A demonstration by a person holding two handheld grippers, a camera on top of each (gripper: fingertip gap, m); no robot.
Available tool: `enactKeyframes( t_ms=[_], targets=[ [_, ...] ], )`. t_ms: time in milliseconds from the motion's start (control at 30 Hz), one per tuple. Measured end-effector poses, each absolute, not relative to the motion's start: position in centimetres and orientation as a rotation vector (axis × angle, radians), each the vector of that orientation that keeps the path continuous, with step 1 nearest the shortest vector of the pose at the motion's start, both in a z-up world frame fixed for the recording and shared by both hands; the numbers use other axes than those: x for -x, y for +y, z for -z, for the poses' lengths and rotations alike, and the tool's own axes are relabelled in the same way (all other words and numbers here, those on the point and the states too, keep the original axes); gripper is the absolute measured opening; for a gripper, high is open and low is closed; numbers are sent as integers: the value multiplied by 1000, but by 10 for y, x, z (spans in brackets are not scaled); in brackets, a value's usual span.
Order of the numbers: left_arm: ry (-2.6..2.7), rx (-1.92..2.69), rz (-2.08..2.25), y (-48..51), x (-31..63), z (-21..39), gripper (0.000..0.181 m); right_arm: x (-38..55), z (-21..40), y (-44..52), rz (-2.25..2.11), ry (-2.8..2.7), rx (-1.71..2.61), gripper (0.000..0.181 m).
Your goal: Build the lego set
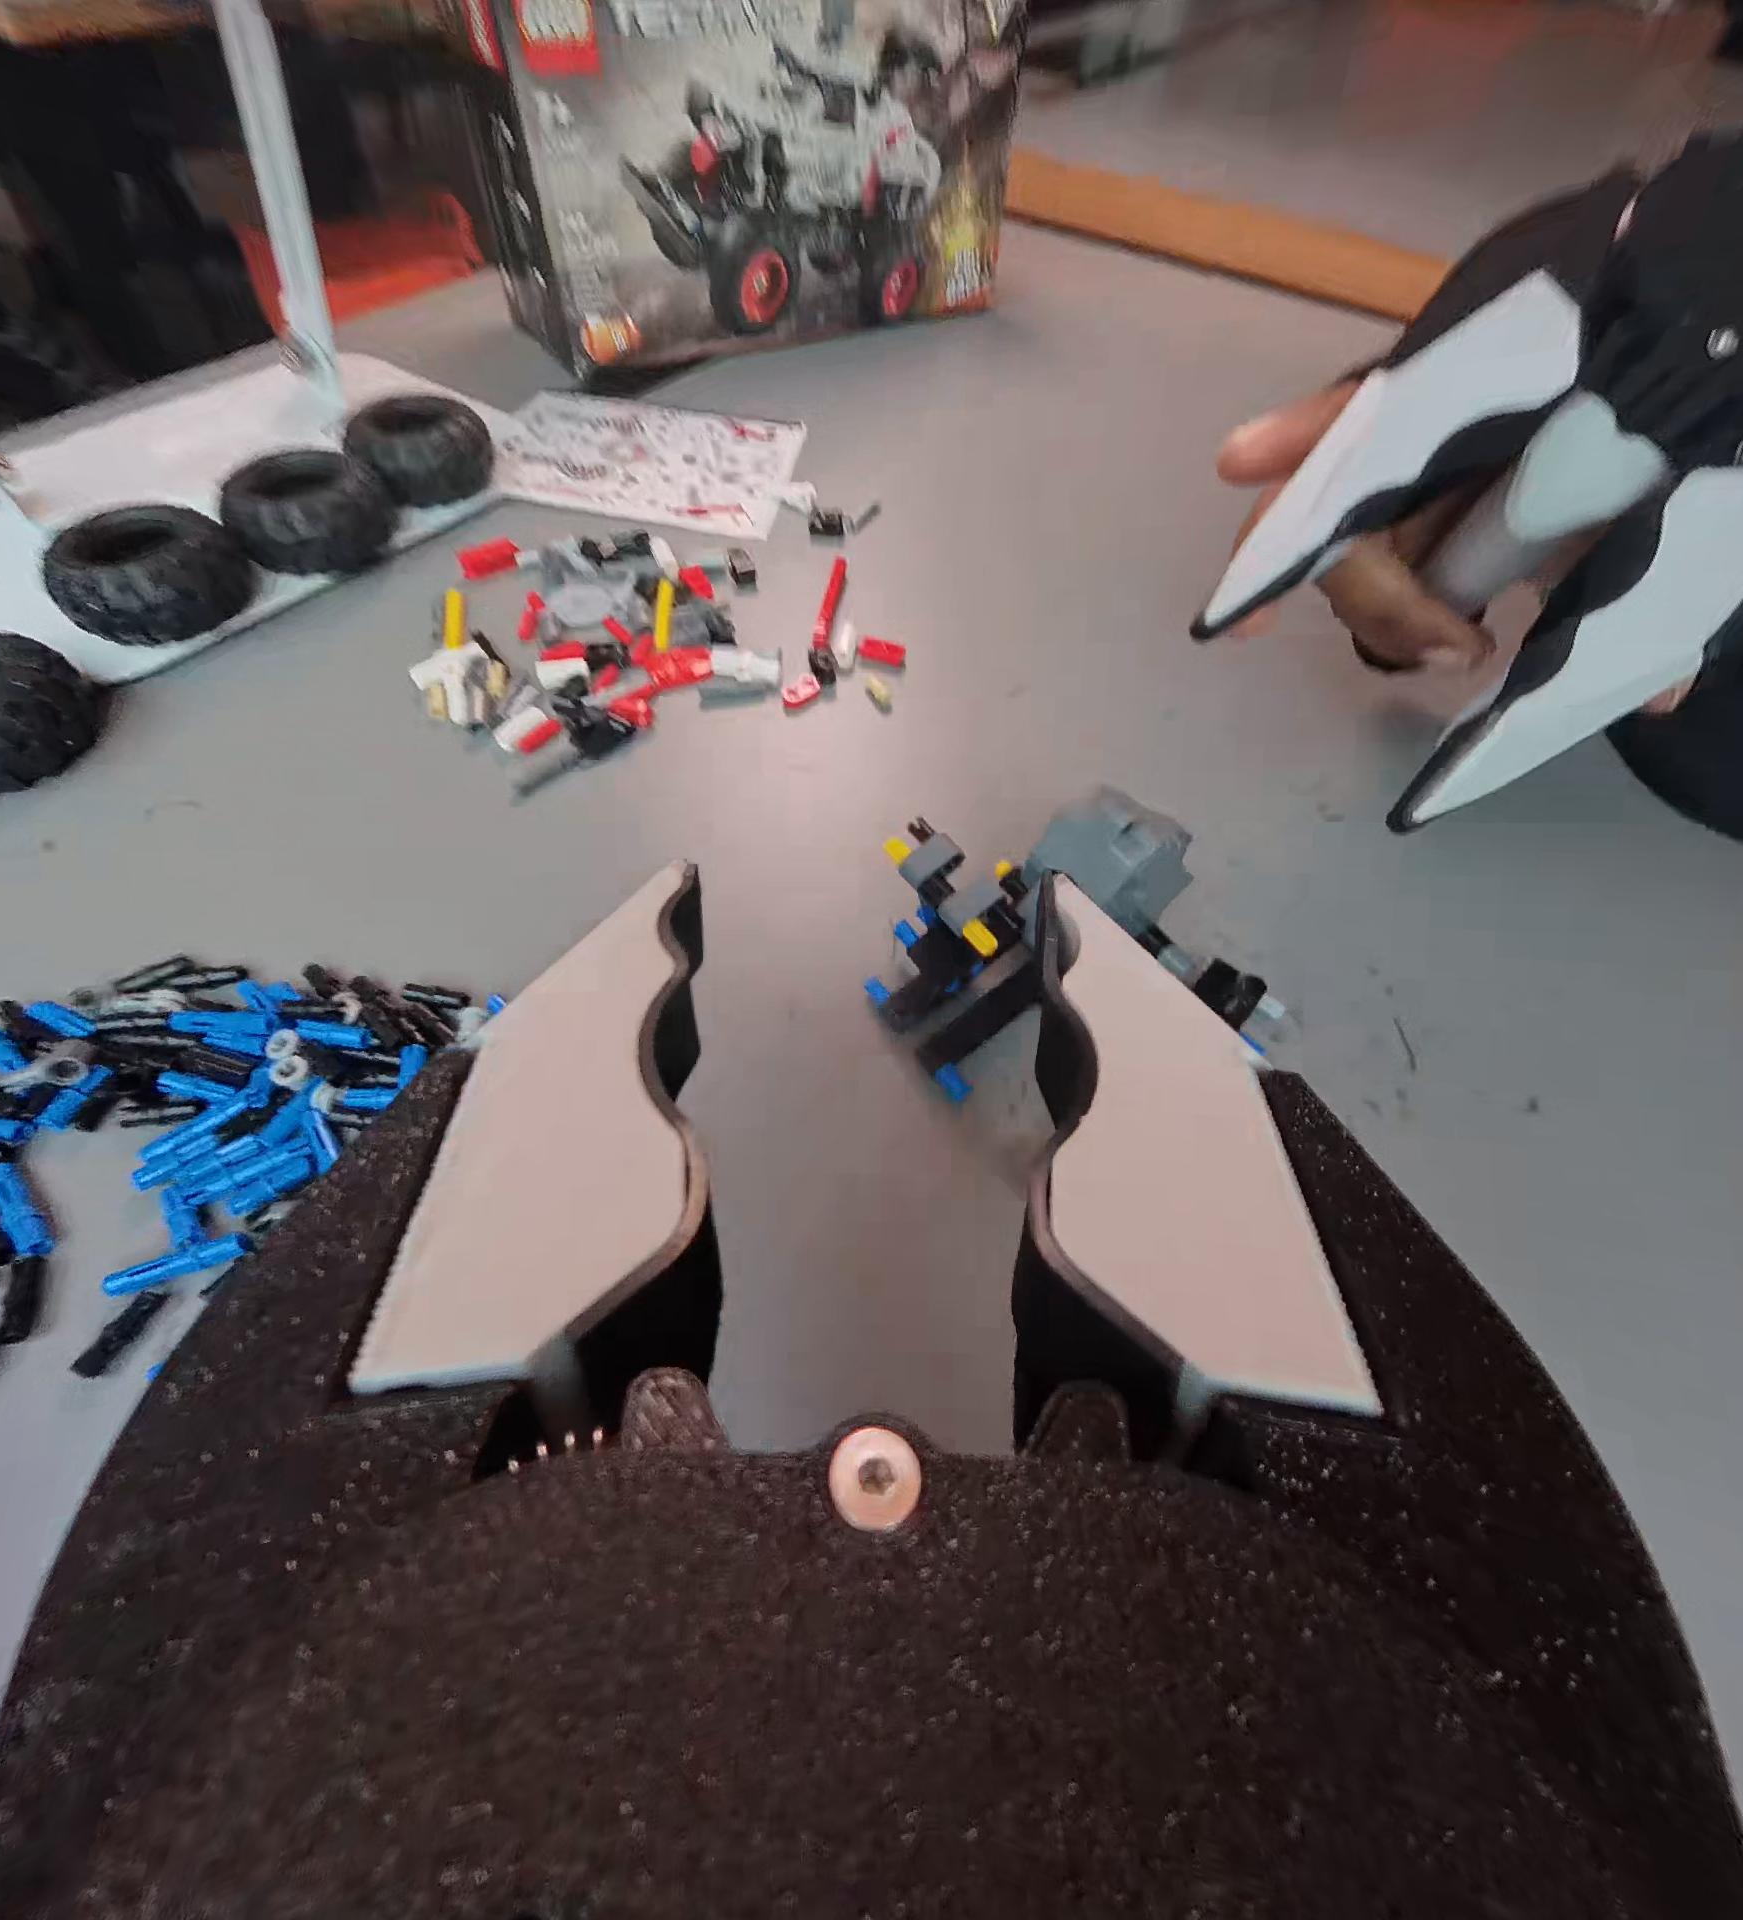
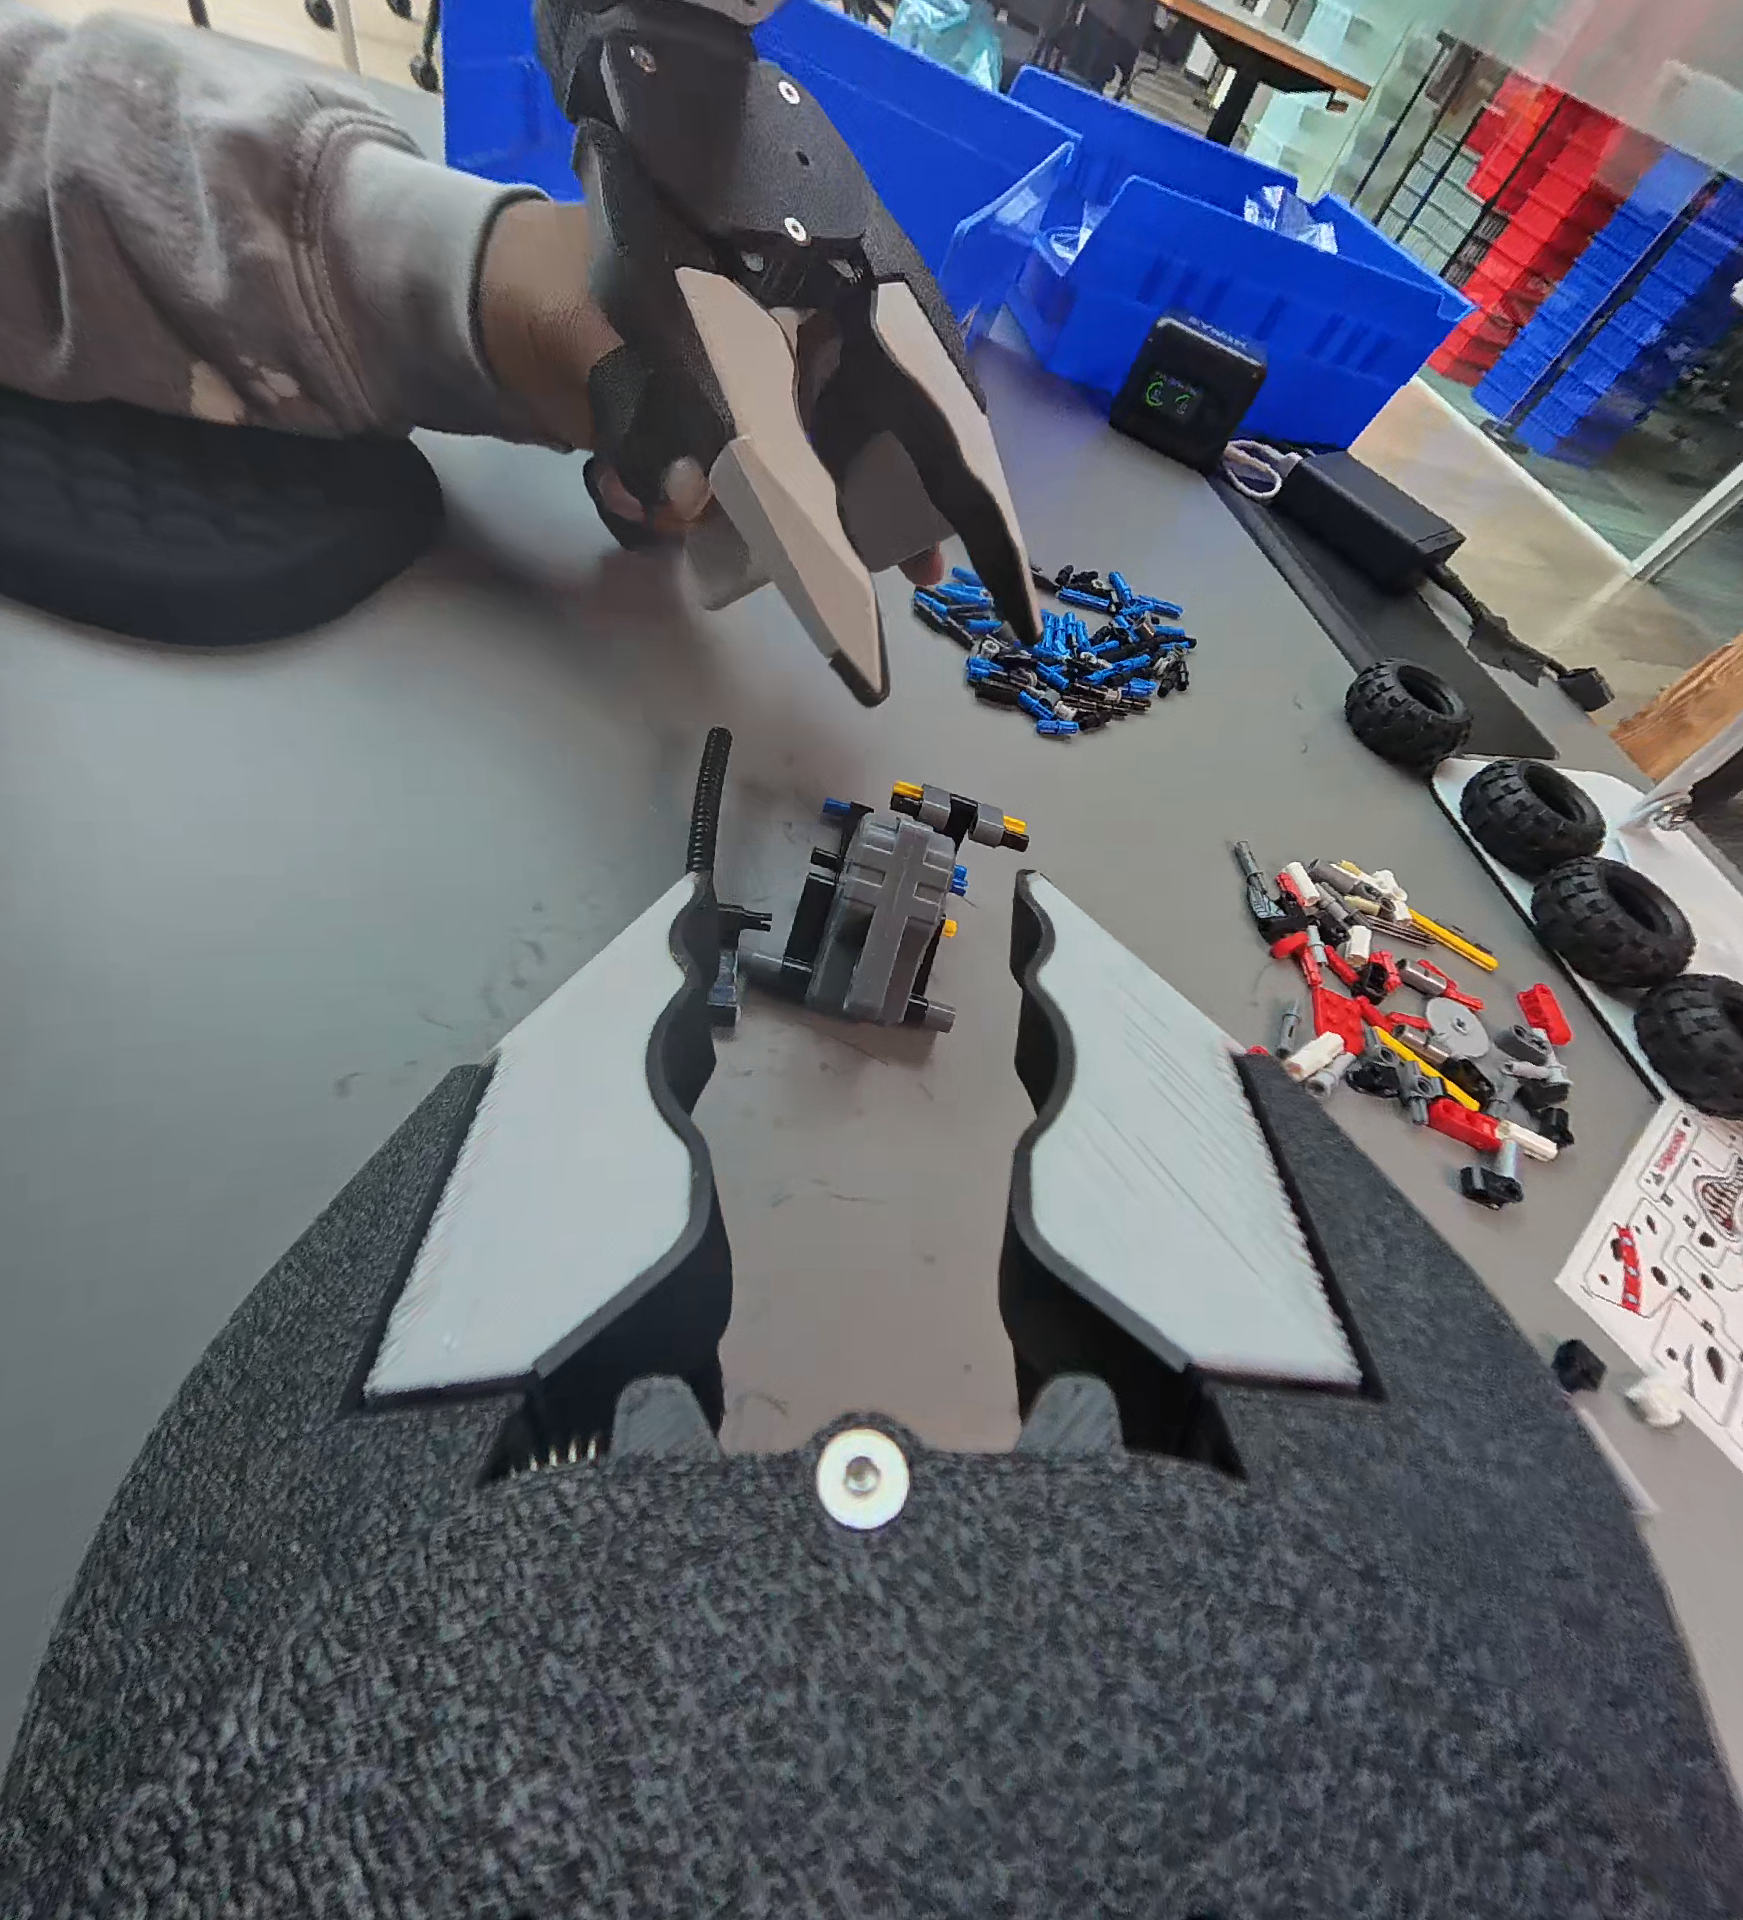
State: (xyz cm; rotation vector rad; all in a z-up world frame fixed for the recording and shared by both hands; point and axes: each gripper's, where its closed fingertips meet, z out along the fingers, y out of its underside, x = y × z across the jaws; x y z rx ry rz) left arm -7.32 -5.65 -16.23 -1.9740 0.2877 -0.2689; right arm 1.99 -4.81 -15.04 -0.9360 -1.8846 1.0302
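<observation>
Claws both gape wide and hold nothing: my left claw [image 1: 872, 883] and my right claw [image 2: 862, 894] hover over the grey counter [image 2: 223, 883]. Between them lies the half-built lego assembly [image 2: 882, 925], grey block on black beams, just off my right claw's tips at 12 o'clock. Blue and black pins [image 1: 171, 1101] are heaped at 9 o'clock of my left claw. Loose red, grey and yellow pieces [image 1: 638, 644] lie at 11 o'clock, four black tyres [image 1: 150, 571] and the lego box [image 1: 763, 177] beyond them.
</observation>
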Motion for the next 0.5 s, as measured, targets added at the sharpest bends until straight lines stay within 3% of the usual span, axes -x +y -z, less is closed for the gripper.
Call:
enactKeyframes(
  t_ms=[167, 300, 400, 500],
  targets=[
    [99, 1612, 246, -68, 95, 92, 55, -21, 142, -54, -1131, -1806, 958, 28],
    [66, 1533, 225, -77, 98, 77, 43, -20, 138, -48, -1137, -1750, 968, 0],
    [78, 1538, 254, -81, 92, 79, 26, -19, 136, -45, -1115, -1731, 960, 0],
    [60, 1515, 303, -84, 89, 78, 20, -21, 142, -47, -1108, -1774, 964, 0]
  ],
)
